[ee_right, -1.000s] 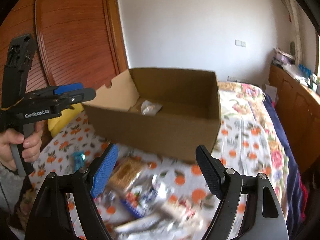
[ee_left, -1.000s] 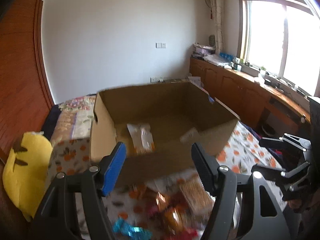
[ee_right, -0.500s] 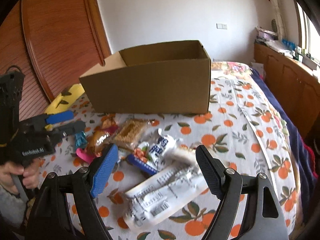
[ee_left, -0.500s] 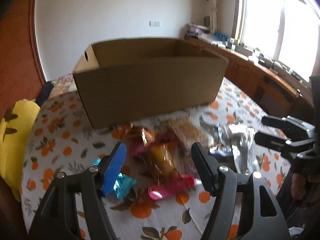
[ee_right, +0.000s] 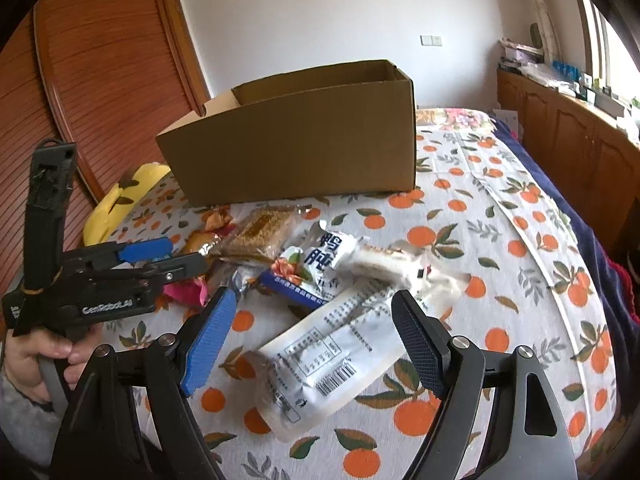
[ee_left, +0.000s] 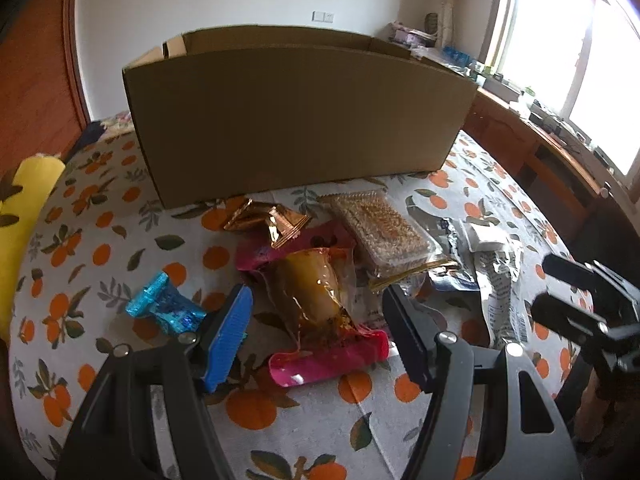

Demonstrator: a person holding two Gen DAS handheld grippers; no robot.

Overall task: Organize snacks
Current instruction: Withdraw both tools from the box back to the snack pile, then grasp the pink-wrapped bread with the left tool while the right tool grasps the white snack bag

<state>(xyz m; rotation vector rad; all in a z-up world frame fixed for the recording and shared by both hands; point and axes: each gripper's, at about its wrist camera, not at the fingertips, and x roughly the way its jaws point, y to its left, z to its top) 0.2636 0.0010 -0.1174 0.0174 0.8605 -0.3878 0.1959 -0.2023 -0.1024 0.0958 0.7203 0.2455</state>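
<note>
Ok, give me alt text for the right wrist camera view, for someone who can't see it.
The open right gripper hovers over a white snack pouch on an orange-print cloth. More snack packets lie in a loose pile in front of a cardboard box, and the left gripper, hand-held, reaches in from the left.

both tools are black plastic frames with silver screws; each left gripper [ee_left: 316,330] and right gripper [ee_right: 310,334] has one blue ribbed pad and one dark one, white "genrobot.ai" lettering on the left body, bare-skinned hand [ee_right: 48,354], grey sleeve
</note>
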